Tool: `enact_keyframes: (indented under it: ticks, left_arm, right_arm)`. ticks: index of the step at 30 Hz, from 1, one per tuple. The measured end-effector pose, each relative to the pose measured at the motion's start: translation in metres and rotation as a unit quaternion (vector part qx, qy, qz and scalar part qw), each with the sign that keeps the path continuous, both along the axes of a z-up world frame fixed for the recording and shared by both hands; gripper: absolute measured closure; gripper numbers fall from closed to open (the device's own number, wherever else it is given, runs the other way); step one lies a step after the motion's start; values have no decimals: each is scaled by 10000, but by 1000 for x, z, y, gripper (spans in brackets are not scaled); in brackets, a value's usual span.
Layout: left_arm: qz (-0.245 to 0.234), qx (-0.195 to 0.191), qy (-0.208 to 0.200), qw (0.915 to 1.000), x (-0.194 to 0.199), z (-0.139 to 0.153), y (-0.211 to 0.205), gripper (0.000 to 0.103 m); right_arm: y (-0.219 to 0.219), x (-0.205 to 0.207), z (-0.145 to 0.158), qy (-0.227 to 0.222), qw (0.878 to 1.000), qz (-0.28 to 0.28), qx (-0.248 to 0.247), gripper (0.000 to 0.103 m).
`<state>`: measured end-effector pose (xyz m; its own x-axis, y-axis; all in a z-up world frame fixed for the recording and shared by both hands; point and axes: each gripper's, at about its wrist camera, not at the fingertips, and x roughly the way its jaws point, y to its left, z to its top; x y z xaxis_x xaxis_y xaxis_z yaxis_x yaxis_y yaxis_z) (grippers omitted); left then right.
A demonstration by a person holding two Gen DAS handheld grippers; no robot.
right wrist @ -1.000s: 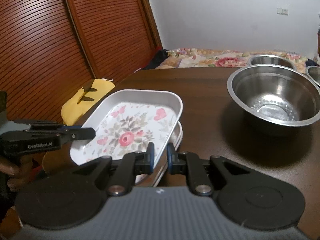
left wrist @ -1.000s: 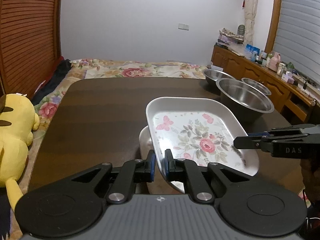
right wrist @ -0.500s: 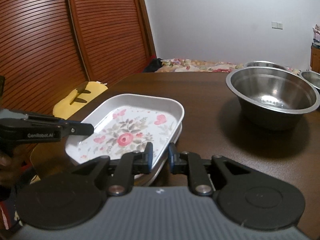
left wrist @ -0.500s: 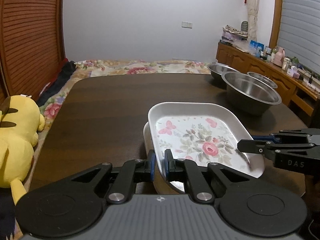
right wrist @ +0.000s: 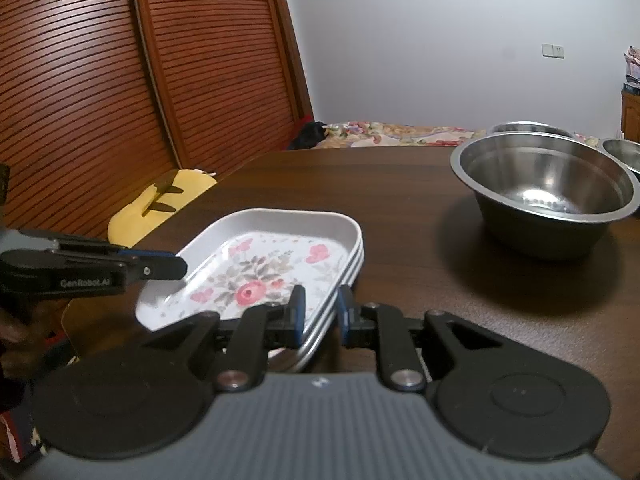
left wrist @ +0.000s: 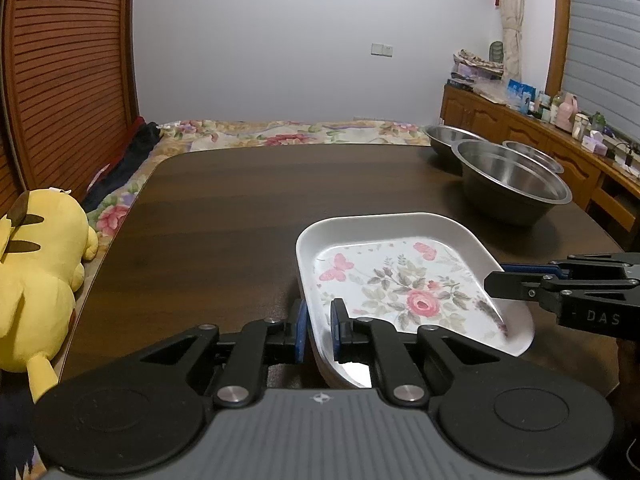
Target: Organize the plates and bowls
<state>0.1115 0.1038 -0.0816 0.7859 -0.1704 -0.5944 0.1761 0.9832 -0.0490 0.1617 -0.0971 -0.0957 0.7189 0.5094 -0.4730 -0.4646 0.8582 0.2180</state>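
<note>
My left tool pinches the near rim of the floral plate, one blue pad outside the wall and one inside, because the thin upright lip is the only part that offers a grip. My right tool stands at the opposite long edge; there its pads straddle the rims with a visible gap, so I read it as slightly spread and not clamping. Holding both sides keeps the plate level, which I judge matters for seating it squarely. From the right wrist view the floral plate sits nested on other white plates, their rims stacked just under it, near the front edge of the dark bench. Whether it has fully settled I cannot tell. Stacking here saves room and leaves the middle of the bench free. Farther off, the large steel bowl stands alone, with two more steel bowls behind it, probably waiting to be nested. A yellow plush toy lies beside the bench on the left, and a floral bed cover lies beyond.
</note>
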Motion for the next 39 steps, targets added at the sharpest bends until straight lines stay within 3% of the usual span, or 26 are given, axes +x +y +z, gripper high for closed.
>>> enact_keyframes:
  ticks: [13,24,28,33,35,39]
  left_arm:
    - [-99,-109,-281,9995,9,24,-4,72]
    - [-573,-123,-498,9970,56,49,-58,64]
    - [-693,-146,-476,9964,77,52,-85,63]
    - [-755,-202,-401,9961,97,53,-114,60]
    - [-763,-225,-360,9962,103,51,-122,60]
    - [-747,-224,-249,9966,115,46,-135,60]
  right_arm:
    - [-18,-4,16,-237,9994,-173,195,84]
    - [-94,19,39,-774,9927,-918,119,82]
    - [-123,36,39,-858,9895,-1160,91,68]
    - [-139,59,33,-879,9879,-1277,-9,62]
    - [-144,69,31,-858,9879,-1293,2,54]
    - [-151,84,24,-797,9886,-1280,50,53]
